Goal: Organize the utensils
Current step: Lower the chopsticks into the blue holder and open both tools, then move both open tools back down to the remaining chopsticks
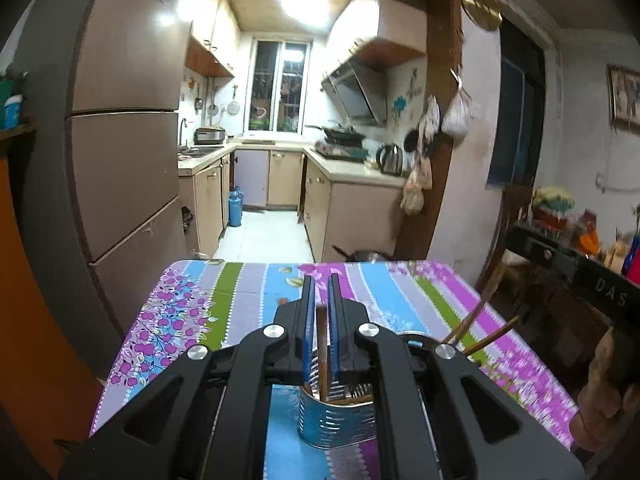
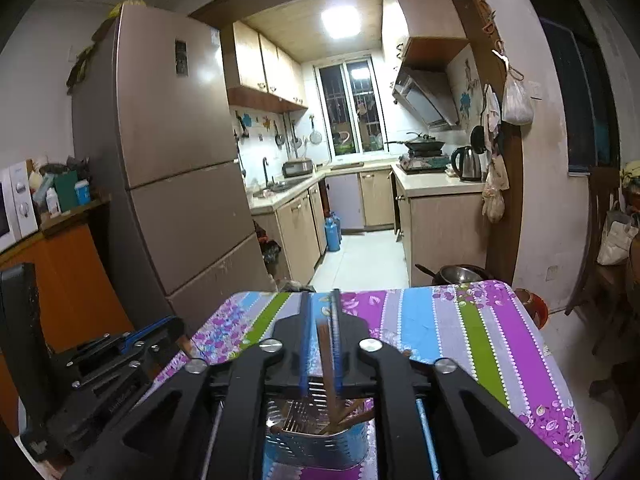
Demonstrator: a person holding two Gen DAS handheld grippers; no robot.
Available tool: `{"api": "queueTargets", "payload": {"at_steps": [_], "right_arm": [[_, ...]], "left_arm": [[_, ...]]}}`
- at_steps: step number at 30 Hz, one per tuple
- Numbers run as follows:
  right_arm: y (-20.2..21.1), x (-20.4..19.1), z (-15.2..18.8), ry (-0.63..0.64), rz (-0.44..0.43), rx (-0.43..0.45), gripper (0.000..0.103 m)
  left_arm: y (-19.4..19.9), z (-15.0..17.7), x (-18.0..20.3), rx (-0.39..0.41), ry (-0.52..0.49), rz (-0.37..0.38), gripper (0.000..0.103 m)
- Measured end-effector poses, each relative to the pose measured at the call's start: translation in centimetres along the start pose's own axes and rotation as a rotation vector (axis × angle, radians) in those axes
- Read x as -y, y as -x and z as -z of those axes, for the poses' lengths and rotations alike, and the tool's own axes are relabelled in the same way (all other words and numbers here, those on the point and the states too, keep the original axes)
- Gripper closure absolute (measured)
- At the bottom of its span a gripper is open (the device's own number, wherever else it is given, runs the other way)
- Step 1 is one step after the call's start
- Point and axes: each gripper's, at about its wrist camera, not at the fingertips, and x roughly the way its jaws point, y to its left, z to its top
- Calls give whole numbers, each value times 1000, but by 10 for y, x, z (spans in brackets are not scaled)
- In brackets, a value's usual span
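**Li:** Low in the middle of the left wrist view stands the tin (image 1: 336, 420) on the striped table (image 1: 400, 288). The left gripper (image 1: 321, 280) is right above it, clenched on a wooden stick (image 1: 322, 332) whose lower end is already inside the tin.

**Mara:** And the other side?

**Li:** The right gripper (image 2: 321, 296) hangs over the same tin (image 2: 320, 448), at the bottom centre of its own view. A brown chopstick (image 2: 326, 356) stands between its pads, a little tilted. I see a thin gap on the left side of this chopstick, so I judge the pads are slack and not pressing.

**Mara:** So the step in hand is to drop both pieces in. How to do it well?

**Li:** I think the left one should go lower first, until the stick's end rests on the bottom, and only then let go. A release from high up makes the stick bounce or tip over the rim.

**Mara:** The tin looks crowded.

**Li:** Yes, metal forks (image 2: 300, 416) and other sticks lie inside it. Aim at the free part, near the right wall. Also, the tin is light and nothing holds it. The two grippers are just beside each other, so I would draw them back one at a time, straight up, without touching the rim.
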Motion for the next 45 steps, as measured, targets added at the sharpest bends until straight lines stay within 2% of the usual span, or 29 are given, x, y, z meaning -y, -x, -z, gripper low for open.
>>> {"api": "queueTargets", "payload": {"at_steps": [9,13,17,23,27,34,40,45], "right_arm": [[53,10,3,18,2,29,89],[87,10,16,46,-4,20,89],[127,8,44,92,-15,-13,89],[177,2,114,152,-52,-108,89],[196,2,162,130,-76,-175,89],[219,-5,235,124,-62,-247,89],[224,1,272,62,-52,-284,89],[227,3,294,23,-54,-312,89]], "left_arm": [[76,1,-28,115,69,-9,98],[107,22,-35,107,63,-11,98],[136,56,-35,86,-14,-31,98],[169,112,-40,16,-106,-30,98],[178,157,-43,-59,-151,-45,98],[188,225,-30,-163,-213,-24,98],[181,262,-24,-253,-178,2,98],[184,289,-11,-275,-197,22,98]]}}
